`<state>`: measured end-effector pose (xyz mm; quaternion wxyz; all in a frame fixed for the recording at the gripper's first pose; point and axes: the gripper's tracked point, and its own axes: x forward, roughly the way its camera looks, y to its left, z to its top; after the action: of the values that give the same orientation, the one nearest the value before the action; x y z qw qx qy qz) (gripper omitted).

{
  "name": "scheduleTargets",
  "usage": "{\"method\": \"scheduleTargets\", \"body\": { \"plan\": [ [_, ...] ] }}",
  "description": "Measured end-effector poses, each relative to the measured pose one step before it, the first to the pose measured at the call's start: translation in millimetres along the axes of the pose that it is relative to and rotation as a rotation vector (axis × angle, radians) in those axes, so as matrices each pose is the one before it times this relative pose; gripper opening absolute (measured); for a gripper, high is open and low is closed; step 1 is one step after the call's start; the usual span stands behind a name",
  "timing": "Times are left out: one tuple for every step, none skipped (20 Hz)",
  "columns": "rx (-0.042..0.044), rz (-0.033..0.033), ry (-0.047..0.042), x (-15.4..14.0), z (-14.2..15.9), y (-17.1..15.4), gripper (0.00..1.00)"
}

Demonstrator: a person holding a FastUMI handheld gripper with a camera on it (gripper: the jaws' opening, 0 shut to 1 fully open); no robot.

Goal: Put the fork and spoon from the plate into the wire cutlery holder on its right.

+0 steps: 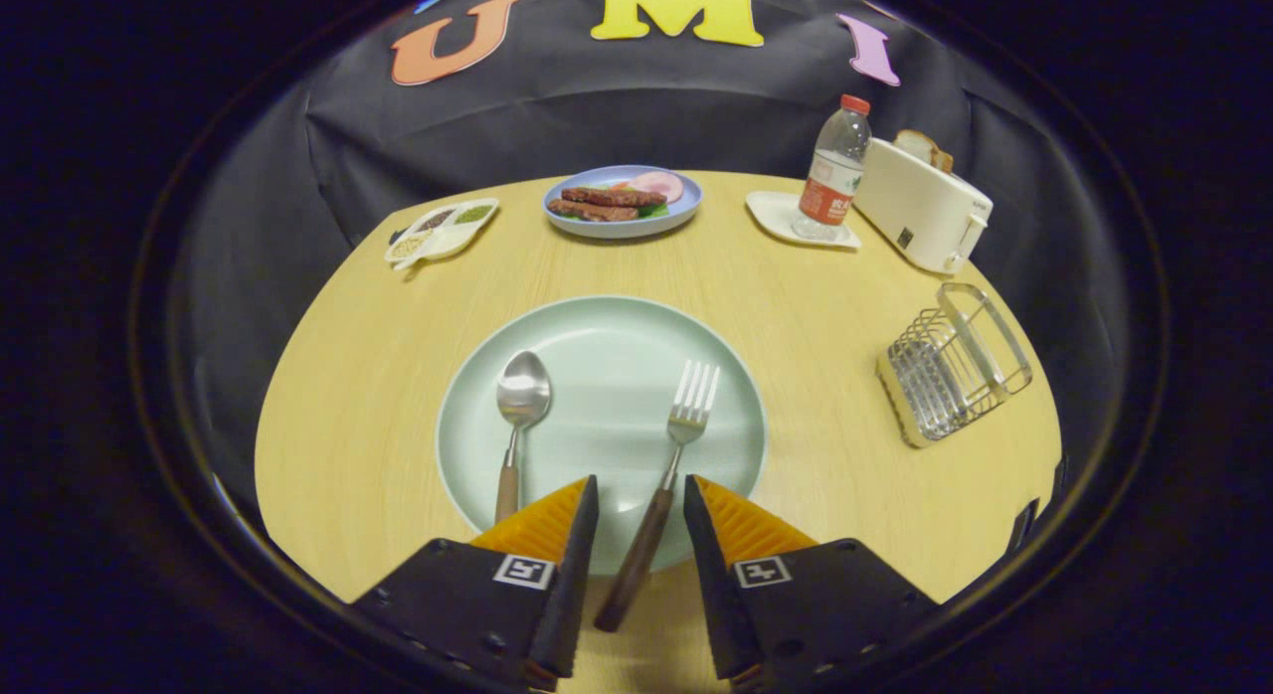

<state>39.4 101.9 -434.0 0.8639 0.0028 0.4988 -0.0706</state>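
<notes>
Gripper point(640, 505) jaws apart, gripping nothing, straddling the wooden-handled steel fork point(664, 475) (bottle label point(824, 202) unreadable) on the pale green round plate point(607, 351).

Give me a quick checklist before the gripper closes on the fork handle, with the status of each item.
1. Gripper fingers open: ok, a gap stands between them.
2. Fork handle between the fingers: ok, it runs through the gap, slightly tilted.
3. Fingers touching the handle: not ok, both stand apart from it.
4. Spoon out of the way: ok, it lies left of the fingers on the plate.
5. Wire cutlery holder reachable: ok, it stands right of the plate, open top.
6. Holder empty inside: cannot tell for sure.
</notes>
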Motion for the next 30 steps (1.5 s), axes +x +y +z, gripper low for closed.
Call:
{"method": "scheduleTargets", "body": {
  "plan": [
    [0.01513, -0.01127, 0.02195, 0.91, -3.57, -1.38, 0.34],
    [0.01898, 0.00343, 0.02217, 2.54, -5.06, 2.03, 0.27],
    [0.00151, 0.00966, 0.0159, 3.54, -3.21, 3.86, 0.25],
    [-0.00774, 0.00755, -0.00034, 0.35, 1.43, 1.84, 0.28],
    [-0.01301, -0.01572, 0.00246, 1.88, 2.7, -2.82, 0.29],
    [-0.00886, 0.0159, -0.00252, 1.29, 0.49, 1.87, 0.13],
    [-0.01057, 0.01589, 0.01473, -0.62, -1.71, 3.91, 0.09],
    [-0.00169, 0.01974, 0.00843, 0.26, 0.16, 3.15, 0.09],
    [-0.01029, 0.01066, 0.00569, -1.47, -0.42, -0.84, 0.06],
    [-0.01817, 0.01387, 0.00411, -3.14, -0.95, 1.44, 0.04],
    [-0.01738, 0.00508, -0.00838, -4.02, 2.01, -0.9, 0.04],
    [-0.01915, -0.00319, -0.01239, -6.18, 3.16, -4.15, 0.04],
    [-0.01537, 0.00966, -0.00647, -8.43, 2.96, -2.3, 0.04],
    [-0.01293, 0.00725, -0.00527, -7.09, 1.54, -1.28, 0.04],
    [-0.0165, 0.00131, -0.0079, -10.66, 3.69, -6.02, 0.04],
    [-0.0185, 0.00056, -0.00904, -10.37, 4.2, -7.16, 0.04],
    [-0.01718, -0.00189, -0.01026, -10.51, 4.81, -7.87, 0.04],
    [-0.01266, -0.00385, -0.01047, -10.92, 3.51, -9.75, 0.04],
    [-0.0104, 0.00377, -0.01121, -10.06, 4.81, -9.06, 0.04],
    [-0.00787, 0.00489, -0.01325, -7.71, 4.41, -8.34, 0.04],
    [-0.00965, -0.00246, -0.01263, -7.44, 5.0, -10.69, 0.04],
    [-0.01246, -0.00751, -0.00916, -7.2, 4.22, -13.9, 0.04],
    [-0.00031, -0.00167, -0.00632, -6.69, 4.29, -11.37, 0.04],
    [0.00476, -0.00263, -0.00291, -5.42, 1.94, -11.39, 0.04],
    [0.00565, -0.00017, 0.00155, -5.07, 1.52, -11.48, 0.04],
    [0.00701, -0.00282, 0.0034, -6.18, 1.01, -14.74, 0.04],
    [0.00422, -0.00523, 0.00621, -5.52, 0.63, -14.22, 0.04],
    [-0.00853, -0.01798, 0.00792, -4.47, -0.28, -18.02, 0.04],
    [-0.00414, -0.01957, 0.00662, -3.47, -0.82, -18.77, 0.04],
    [0.00106, -0.01923, 0.00743, -1.87, 0.55, -16.64, 0.04]
  ]
}}
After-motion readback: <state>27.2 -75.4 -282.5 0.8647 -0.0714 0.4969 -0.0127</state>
